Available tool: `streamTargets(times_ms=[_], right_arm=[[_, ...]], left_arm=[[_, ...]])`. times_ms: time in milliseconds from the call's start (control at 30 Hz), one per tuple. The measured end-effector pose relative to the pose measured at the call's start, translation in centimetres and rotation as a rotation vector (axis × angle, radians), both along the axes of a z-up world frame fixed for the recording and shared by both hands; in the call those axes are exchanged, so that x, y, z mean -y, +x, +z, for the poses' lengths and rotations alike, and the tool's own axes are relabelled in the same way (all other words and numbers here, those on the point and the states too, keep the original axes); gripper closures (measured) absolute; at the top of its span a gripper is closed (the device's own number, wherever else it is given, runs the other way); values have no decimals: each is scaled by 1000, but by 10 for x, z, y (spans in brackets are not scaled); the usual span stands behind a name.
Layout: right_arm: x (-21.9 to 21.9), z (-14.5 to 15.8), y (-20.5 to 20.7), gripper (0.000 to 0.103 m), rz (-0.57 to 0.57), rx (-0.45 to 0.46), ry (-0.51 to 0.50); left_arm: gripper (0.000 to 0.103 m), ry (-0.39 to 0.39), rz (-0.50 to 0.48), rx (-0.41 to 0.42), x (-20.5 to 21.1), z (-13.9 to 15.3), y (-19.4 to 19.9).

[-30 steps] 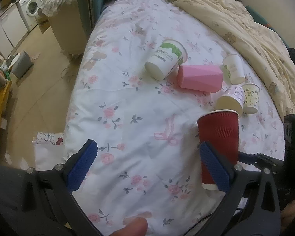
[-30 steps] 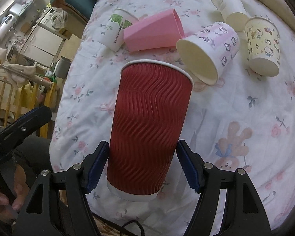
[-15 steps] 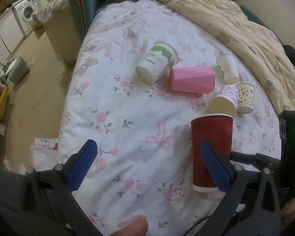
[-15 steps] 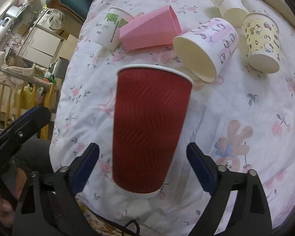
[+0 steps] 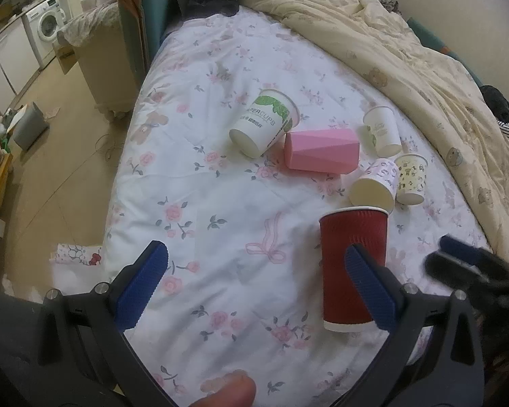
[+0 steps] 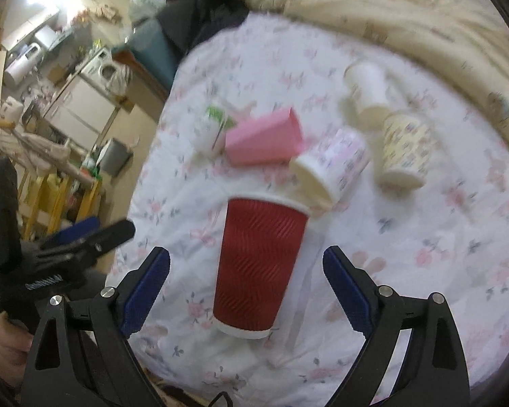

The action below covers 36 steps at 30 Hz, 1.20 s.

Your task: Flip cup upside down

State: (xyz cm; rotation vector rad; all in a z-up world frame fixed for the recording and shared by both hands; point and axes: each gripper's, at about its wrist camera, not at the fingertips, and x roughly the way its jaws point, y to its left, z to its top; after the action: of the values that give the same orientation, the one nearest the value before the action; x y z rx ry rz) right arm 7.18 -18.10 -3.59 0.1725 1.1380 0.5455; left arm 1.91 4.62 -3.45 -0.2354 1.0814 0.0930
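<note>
Cup time: the red cup (image 6: pixel 259 268) stands on the flowery bed (image 5: pixel 220 203), wide end up, between the spread fingers of my right claw (image 6: pixel 246 290), and nothing touches it. My left claw (image 5: pixel 254 283) is wide open too and holds nothing. A pink cup (image 5: pixel 320 151) and paper cups (image 5: pixel 263 122) lie farther back.

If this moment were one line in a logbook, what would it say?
red cup: standing on bed, wide rim up, not flipped | right hand-held gripper: open, apart from cup | left hand-held gripper: open, empty
</note>
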Motion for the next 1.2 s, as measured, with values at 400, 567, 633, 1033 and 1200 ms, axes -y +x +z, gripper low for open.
streamTargets(times_ms=[400,567,633,1033,1200], right_arm=[[35,32,-21,9,-128,174,-38],[41,22,-25,9,-180,176,-37],[43,22,-23,9,-188,170,-25],[68,17,-20,9,-304,139,-2],[79,21,-19,9,-350,156,-31]], left_arm=[[0,-4,-25,40,8,9,-3],[0,26,-20,40,11,10,-5],[0,13,-17,14,12,9,-4],[1,16,-34,-125,51,-4,5],[1,30,-72,-214,80,-23,13]])
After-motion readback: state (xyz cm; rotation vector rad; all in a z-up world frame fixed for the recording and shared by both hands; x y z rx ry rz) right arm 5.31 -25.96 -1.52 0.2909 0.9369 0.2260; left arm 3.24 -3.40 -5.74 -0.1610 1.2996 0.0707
